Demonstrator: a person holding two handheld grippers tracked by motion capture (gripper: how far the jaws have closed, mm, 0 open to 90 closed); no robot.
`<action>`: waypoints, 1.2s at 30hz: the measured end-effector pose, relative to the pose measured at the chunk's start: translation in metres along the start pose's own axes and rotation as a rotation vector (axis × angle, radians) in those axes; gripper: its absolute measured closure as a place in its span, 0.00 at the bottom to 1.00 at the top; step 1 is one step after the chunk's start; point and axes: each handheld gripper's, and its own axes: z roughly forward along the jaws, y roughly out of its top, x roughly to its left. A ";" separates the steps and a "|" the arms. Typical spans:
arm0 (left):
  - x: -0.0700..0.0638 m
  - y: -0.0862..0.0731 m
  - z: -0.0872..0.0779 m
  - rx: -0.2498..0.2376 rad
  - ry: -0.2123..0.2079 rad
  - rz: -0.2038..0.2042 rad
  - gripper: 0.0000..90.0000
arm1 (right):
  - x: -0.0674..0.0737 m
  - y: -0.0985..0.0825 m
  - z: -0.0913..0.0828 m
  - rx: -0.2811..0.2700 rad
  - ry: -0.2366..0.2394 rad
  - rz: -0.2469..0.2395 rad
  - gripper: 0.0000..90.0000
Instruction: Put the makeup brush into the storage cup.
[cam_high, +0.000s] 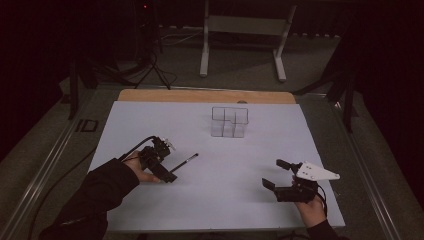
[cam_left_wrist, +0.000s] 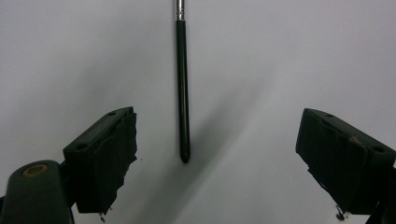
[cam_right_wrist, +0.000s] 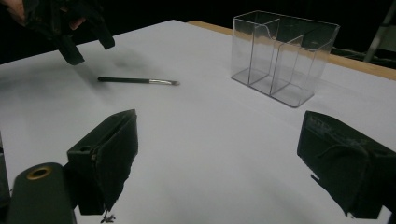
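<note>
A person sits at a white desk (cam_high: 150, 120), one two-jaw gripper in each hand. The left gripper (cam_high: 167, 175), at lower left of the high view, hovers with its fingers (cam_left_wrist: 105, 156) spread wide and grasping nothing. A thin black makeup brush (cam_left_wrist: 182, 88) with a silver ferrule lies flat on the desk, its handle tip reaching in between those released fingers, slightly left of centre in the left gripper view.

The step in hand looks like picking up the brush. To do it well, the left gripper would likely need to lower until the fingers flank the handle, centre on it, then close squarely across the thin shaft so it does not roll or pivot.

The right gripper (cam_high: 272, 175), at lower right, rests apart from everything, fingers (cam_right_wrist: 105, 158) likewise released and empty.

A clear plastic organizer (cam_high: 229, 121) with several compartments stands upright at upper centre, well apart from the brush. Its compartments appear empty.
</note>
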 end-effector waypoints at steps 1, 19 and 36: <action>0.000 0.001 0.001 0.009 -0.004 0.004 0.17 | 0.000 0.000 0.000 0.002 -0.001 0.002 0.14; 0.006 0.008 0.022 0.134 0.025 0.003 0.55 | 0.000 0.000 0.000 0.004 -0.001 0.003 0.14; 0.009 0.012 0.035 0.195 0.040 0.033 0.76 | 0.000 0.000 0.000 0.003 -0.002 0.001 0.14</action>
